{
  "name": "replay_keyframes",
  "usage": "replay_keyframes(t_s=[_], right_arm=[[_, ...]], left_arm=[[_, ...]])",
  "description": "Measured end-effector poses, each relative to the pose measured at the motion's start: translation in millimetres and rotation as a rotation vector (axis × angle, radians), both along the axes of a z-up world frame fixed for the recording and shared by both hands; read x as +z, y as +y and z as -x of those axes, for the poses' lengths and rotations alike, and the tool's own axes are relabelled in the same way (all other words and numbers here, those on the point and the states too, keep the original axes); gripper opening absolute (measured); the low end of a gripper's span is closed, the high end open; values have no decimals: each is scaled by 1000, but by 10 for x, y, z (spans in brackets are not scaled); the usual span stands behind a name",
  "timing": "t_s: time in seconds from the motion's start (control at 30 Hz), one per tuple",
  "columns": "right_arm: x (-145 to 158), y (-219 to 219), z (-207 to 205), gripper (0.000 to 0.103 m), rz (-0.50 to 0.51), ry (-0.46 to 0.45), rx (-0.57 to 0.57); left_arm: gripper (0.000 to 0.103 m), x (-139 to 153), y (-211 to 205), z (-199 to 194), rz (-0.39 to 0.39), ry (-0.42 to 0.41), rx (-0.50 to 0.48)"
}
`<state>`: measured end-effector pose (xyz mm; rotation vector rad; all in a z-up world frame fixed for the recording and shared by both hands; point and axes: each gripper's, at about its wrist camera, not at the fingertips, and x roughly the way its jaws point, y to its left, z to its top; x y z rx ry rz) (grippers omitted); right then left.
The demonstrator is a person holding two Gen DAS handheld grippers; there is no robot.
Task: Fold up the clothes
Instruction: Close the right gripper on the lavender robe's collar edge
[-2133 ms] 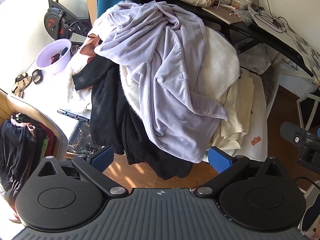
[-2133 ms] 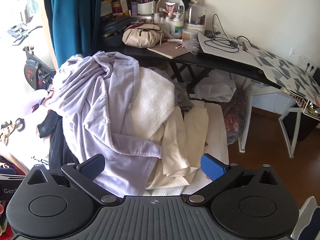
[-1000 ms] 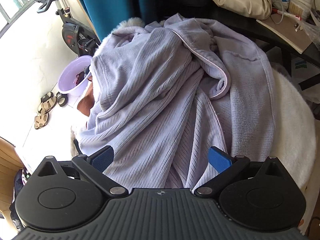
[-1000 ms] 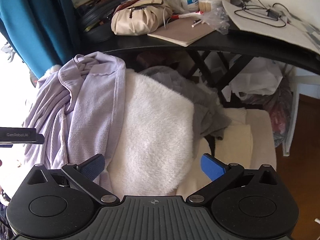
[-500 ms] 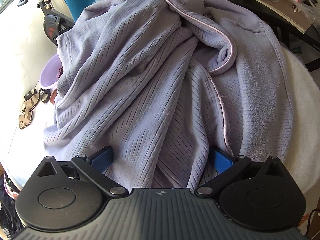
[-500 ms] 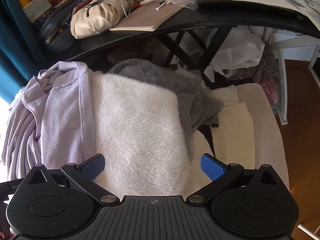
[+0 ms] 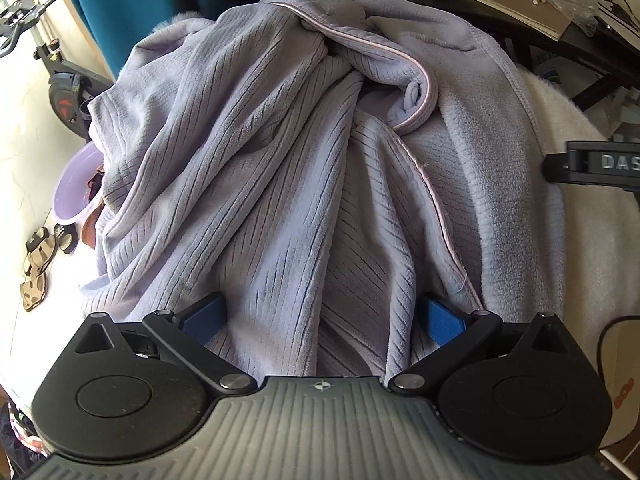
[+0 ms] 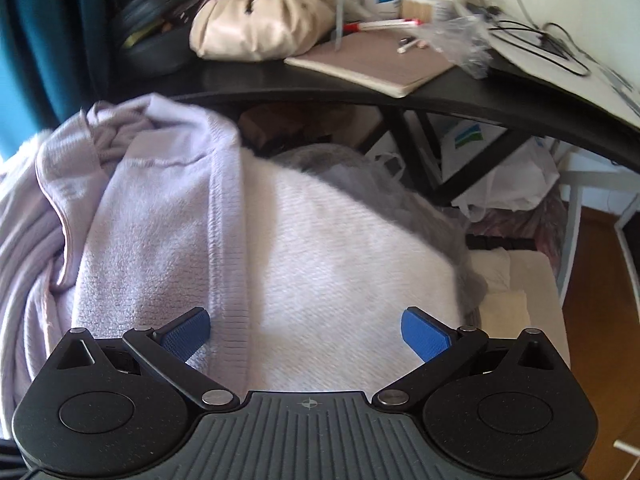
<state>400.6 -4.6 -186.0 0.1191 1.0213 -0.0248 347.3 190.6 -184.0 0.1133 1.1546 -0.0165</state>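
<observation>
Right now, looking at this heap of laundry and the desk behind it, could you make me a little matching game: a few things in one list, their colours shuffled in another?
Things:
1. ribbed robe
2. fluffy towel
3. soft pouch on the desk
4. curtain

Colours:
A. teal
B. beige
C. lilac
D. white

Pairs: 1-C, 2-D, 3-B, 4-A.

Both claws are open: the left claw hovers over the robe, the right claw over the towel.
</observation>
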Motion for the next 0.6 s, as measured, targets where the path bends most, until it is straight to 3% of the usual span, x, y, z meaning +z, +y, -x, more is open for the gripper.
replay_keyframes(t_s=[0.17, 0.33, 0.47, 0.6], right_arm=[[-109, 124, -92, 102, 11, -1, 20], [38, 106, -50, 102, 19, -32, 15], [351, 178, -3, 102, -17, -185, 82], [572, 388, -98, 90, -70, -296, 221]], left_arm=[[103, 270, 210, 85, 25, -114, -26], [103, 467, 452, -57, -50, -257, 42], [103, 396, 657, -276, -13, -226, 112], [103, 294, 744, -217, 38, -173, 137]])
